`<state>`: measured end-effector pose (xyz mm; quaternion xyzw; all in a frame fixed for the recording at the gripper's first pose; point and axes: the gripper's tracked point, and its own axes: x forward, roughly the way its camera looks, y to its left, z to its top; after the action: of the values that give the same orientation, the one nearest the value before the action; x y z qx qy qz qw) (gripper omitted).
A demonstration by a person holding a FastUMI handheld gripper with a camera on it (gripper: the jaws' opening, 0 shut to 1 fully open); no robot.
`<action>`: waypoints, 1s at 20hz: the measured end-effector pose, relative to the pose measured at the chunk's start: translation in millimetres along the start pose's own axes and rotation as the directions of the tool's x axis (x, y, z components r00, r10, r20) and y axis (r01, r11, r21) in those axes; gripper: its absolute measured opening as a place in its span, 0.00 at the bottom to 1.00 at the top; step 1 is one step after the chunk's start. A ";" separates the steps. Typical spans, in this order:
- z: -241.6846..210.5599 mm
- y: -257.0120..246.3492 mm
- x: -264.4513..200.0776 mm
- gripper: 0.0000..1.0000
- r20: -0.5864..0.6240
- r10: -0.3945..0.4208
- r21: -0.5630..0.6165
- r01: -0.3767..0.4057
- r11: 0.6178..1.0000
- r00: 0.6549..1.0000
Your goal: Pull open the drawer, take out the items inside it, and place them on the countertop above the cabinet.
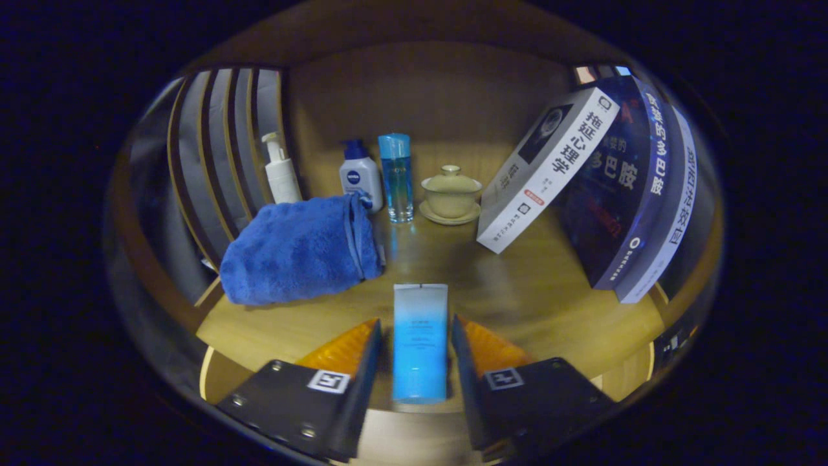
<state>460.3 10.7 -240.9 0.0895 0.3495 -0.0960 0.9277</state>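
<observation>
The blue-and-white tube (420,343) stands upright between the fingers (416,353), and the two fingers sit spread to either side of it with a sliver of gap on each flank, so they flank it rather than pinch it. The tube is flat and smooth, pale at the top and fading to bright blue at its base, resting near the front edge of the wooden tabletop (537,304), whose surface has a soft sheen and a fine grain. Just beyond the left finger lies a folded blue towel (301,251), plush and nubby, with a drawstring loop at its right end. Behind the towel, along the far wall, a white pump bottle (281,169) stands beside the slatted side panel (220,155), then a squat white bottle with a blue cap (359,173), then a tall clear blue bottle (396,176), glassy and slim. Right of that sits a cream lidded teacup on a saucer (451,194), glazed and rounded. On the far right a white book (546,169) leans tilted against a row of dark blue books (637,188), their spines glossy. Nothing stands between the tube and the far bottles, only bare wood.
</observation>
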 end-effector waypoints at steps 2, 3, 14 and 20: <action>11.1 -7.2 -10.1 0.87 0.061 -0.021 -0.021 0.023 1.000 0.998; 16.0 -6.3 -17.9 0.99 0.094 -0.024 -0.036 0.027 0.999 0.995; 26.7 26.6 -198.1 0.99 0.396 0.116 -0.087 -0.089 0.992 0.911; -10.5 13.3 -282.2 0.99 0.496 0.148 -0.139 -0.090 0.986 0.856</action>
<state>248.9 58.5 -59.5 0.0315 0.0933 -0.0389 0.9944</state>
